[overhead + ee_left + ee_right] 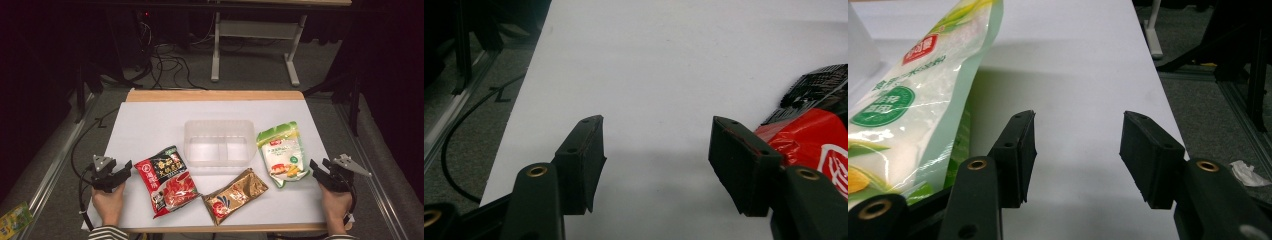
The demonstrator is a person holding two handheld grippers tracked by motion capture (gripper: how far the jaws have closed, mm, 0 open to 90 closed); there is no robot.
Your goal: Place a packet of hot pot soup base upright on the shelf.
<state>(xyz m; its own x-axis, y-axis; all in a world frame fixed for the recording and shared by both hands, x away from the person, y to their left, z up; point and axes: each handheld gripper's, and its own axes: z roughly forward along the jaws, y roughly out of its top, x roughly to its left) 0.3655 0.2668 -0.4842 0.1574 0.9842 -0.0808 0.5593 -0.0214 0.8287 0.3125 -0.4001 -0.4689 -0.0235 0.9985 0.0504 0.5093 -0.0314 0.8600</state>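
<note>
White tabletop [150, 120] carries everything: at lower left the left tool [120, 176] rests open and empty just beside the red packet [166, 180]; at lower right the right tool [320, 172], open too, sits beside the green pouch [282, 152]; farther up, centre, stands the clear bin [219, 142].

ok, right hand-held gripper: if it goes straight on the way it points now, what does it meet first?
Probably nothing: the right hand-held gripper is open, with bare white table ahead in its own view. The green-and-white pouch lies off to the left of that line. Depth is hard to judge, but the way looks free up to the table's far edge.
</note>
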